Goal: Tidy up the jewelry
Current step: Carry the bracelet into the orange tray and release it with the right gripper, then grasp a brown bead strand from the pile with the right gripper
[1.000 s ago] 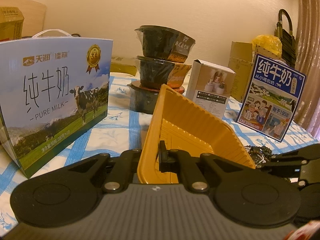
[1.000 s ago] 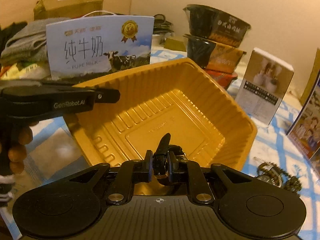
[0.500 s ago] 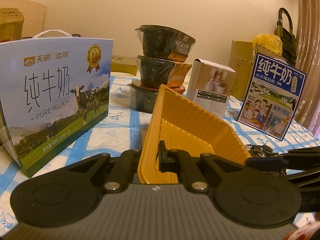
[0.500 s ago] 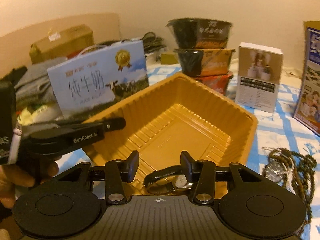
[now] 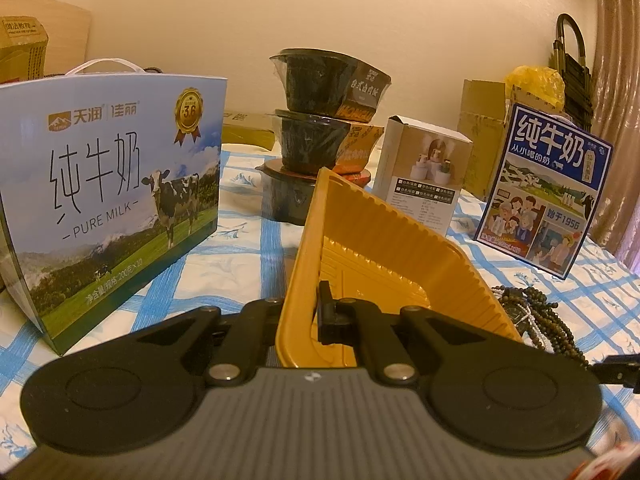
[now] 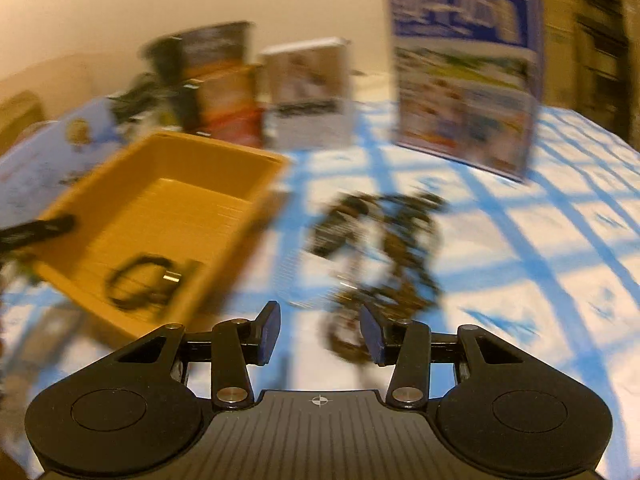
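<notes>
Bead strands (image 6: 384,248), dark and tangled in a pile w/ what may be a watch (too blurred to tell), lie on the blue-check cloth (image 6: 540,240) centre frame in the right wrist view, just ahead of the right gripper (image 6: 320,334) and a touch right of its midline. The pile's long axis runs roughly away from the camera, upper right to lower centre, its near end about between the fingers. Right gripper: jaws wide, nothing between them. It looks the nearer hand by far for the next pick.

Left of the pile, the yellow tray (image 6: 256,160) sits tipped, w/ one dark bracelet (image 6: 140,284) already in its near corner. Left gripper (image 5: 300,312) is clamped narrow on the tray's near wall, one finger inside, one outside, so the tray (image 5: 400,232) rises centre frame in its view; beads (image 5: 536,312) at lower right beside the tray.

Room: open cloth right of the pile; tray wall close on the left, milk box (image 6: 464,80) and small white box (image 6: 308,92) well behind. Approach looks clear.
</notes>
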Available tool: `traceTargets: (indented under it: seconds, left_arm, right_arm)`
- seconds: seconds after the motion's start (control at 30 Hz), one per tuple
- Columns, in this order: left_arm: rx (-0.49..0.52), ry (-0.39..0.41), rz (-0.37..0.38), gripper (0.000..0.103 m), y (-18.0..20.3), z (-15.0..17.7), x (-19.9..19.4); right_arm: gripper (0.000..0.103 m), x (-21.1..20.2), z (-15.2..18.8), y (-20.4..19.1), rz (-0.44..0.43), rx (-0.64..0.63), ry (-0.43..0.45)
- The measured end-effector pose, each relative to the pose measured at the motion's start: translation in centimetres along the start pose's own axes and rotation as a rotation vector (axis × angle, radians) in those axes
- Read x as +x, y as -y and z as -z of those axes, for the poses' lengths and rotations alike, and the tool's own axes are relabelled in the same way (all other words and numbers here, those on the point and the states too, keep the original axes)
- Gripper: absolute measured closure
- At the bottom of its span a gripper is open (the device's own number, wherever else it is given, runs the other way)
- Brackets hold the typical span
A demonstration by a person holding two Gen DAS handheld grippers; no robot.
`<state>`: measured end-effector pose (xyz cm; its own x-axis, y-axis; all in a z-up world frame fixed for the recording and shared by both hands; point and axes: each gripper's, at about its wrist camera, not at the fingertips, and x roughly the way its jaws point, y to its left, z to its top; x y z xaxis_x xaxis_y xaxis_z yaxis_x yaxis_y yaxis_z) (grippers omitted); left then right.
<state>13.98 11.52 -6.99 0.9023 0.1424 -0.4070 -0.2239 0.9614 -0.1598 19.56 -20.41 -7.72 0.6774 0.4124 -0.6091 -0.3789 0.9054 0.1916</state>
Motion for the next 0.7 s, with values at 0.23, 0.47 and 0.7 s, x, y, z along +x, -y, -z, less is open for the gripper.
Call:
traceTargets:
  seconds: [0.23,0.47,0.7]
  left_arm:
    - [0.004,0.000,-0.003,0.098,0.0,0.0,0.0]
    - [0.008,0.003,-0.002,0.098,0.1,0.0,0.0]
    - [0.007,0.003,-0.003,0.098,0.2,0.0,-0.1]
  right_arm:
    - [0.075,0.2,0.6,3.2,0.070,0.031,-0.015]
    - [0.084,2.2,0.1,4.3,0.061,0.076,-0.026]
    - [0.096,2.8,0.0,4.9,0.036,0.112,-0.032]
